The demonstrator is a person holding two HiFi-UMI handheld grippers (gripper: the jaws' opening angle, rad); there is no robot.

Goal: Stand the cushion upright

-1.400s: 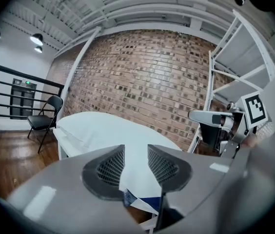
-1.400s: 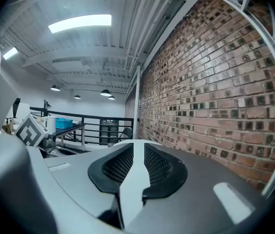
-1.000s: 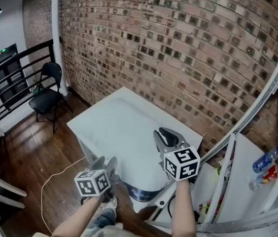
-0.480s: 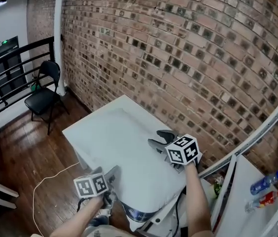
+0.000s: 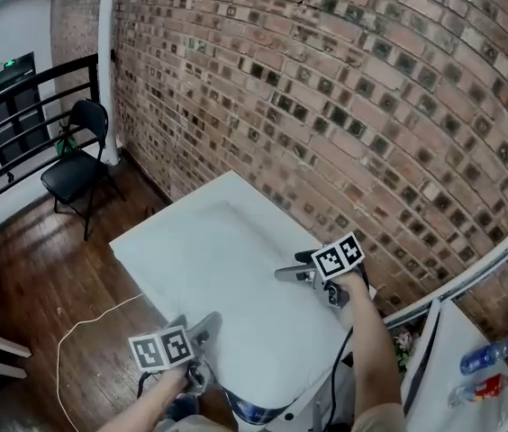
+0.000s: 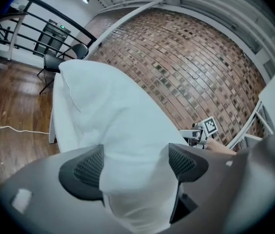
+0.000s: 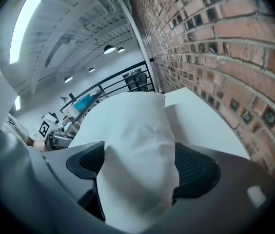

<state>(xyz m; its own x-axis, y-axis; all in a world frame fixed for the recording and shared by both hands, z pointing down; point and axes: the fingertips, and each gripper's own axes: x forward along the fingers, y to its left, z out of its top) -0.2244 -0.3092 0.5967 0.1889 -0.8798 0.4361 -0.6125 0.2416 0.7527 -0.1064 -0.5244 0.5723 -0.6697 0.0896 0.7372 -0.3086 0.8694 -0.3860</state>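
Note:
A large white cushion [image 5: 227, 273] lies flat on a stand beside the brick wall. My left gripper [image 5: 205, 325] is at its near left corner. In the left gripper view the cushion [image 6: 118, 116] fills the gap of that gripper [image 6: 135, 167], whose jaws have just been opening and stand wide. My right gripper [image 5: 292, 274] reaches onto the cushion's right corner by the wall. Its jaws have also just been opening, and the right gripper view shows a bunched corner of cushion [image 7: 135, 126] between the widely spread pads of that gripper [image 7: 137, 167].
The brick wall [image 5: 344, 106] runs close behind the cushion. A black chair [image 5: 74, 165] stands far left on the wooden floor by a black railing [image 5: 20, 124]. A white cable [image 5: 78, 336] lies on the floor. Bottles [image 5: 484, 358] sit on a white shelf at lower right.
My right gripper has come down from above the cushion onto its right corner, and its jaws have spread. The left gripper moved in to the near corner and opened too.

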